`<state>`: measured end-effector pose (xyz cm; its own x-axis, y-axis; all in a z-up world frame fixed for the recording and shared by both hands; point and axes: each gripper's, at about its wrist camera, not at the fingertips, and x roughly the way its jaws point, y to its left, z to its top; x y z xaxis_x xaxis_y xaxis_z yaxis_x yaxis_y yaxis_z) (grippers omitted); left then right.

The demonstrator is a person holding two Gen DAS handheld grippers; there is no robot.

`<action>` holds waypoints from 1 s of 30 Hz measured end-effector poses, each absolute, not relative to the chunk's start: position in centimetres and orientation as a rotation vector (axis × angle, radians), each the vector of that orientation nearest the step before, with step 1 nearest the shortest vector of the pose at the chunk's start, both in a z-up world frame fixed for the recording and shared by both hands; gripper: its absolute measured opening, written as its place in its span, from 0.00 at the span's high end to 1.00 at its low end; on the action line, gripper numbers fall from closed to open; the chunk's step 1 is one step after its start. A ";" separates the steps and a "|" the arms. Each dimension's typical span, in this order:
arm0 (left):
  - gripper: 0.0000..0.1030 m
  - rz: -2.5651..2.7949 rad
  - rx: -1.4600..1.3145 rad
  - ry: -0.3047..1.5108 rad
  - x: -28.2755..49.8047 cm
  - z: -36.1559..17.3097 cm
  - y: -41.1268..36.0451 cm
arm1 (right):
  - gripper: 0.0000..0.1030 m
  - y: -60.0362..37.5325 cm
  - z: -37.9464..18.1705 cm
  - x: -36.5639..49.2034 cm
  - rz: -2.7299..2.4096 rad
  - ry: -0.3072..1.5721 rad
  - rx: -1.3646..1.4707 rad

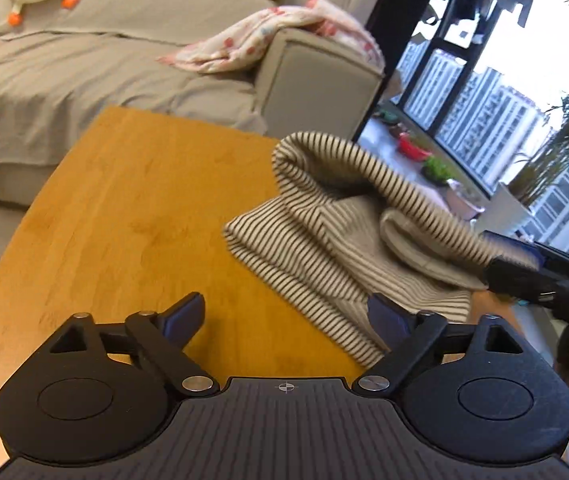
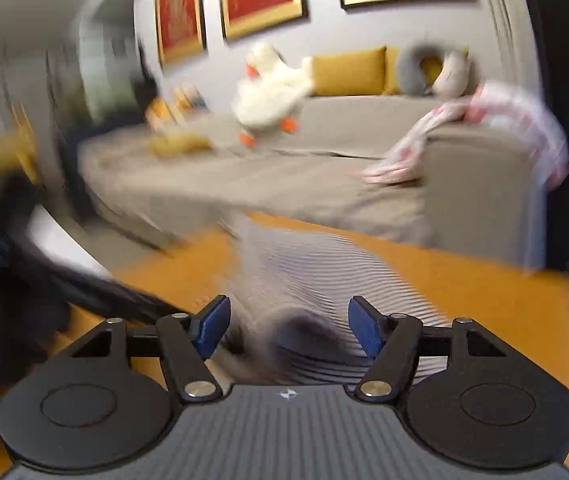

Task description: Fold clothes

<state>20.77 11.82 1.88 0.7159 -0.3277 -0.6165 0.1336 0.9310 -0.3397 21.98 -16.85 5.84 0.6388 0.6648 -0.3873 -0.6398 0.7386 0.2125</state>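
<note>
A beige garment with thin dark stripes (image 1: 324, 236) lies bunched on the right part of the yellow wooden table (image 1: 132, 216). One fold of it arches up and runs over to my right gripper (image 1: 504, 264). My left gripper (image 1: 284, 312) hangs low over the table, open, with its right finger (image 1: 384, 316) at the garment's near edge. In the blurred right wrist view the striped garment (image 2: 304, 280) fills the space between the fingers of my right gripper (image 2: 289, 322). Its blue pads (image 2: 364, 324) stand apart and I see no pressing on the cloth.
A grey sofa (image 1: 84, 76) runs behind the table with a pink patterned blanket (image 1: 260, 40) over its armrest and a white plush duck (image 2: 268, 92) on the seat. Tall windows (image 1: 484, 100) stand to the right. The left gripper's dark body (image 2: 44, 276) is at the left.
</note>
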 end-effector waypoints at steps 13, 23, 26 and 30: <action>0.08 -0.333 -0.400 0.754 21.1 2.0 11.4 | 0.53 -13.7 4.4 21.8 0.519 0.331 -0.321; 0.57 -0.432 -0.415 0.809 21.8 1.2 8.4 | 0.89 -13.1 6.1 20.0 0.584 0.248 -0.375; 0.57 -0.426 -0.442 0.808 21.6 0.7 9.5 | 0.89 -12.4 9.0 18.0 0.744 0.256 -0.268; 0.57 -0.405 -0.429 0.792 21.1 0.4 10.1 | 0.89 -11.0 6.7 20.3 0.809 0.447 -0.133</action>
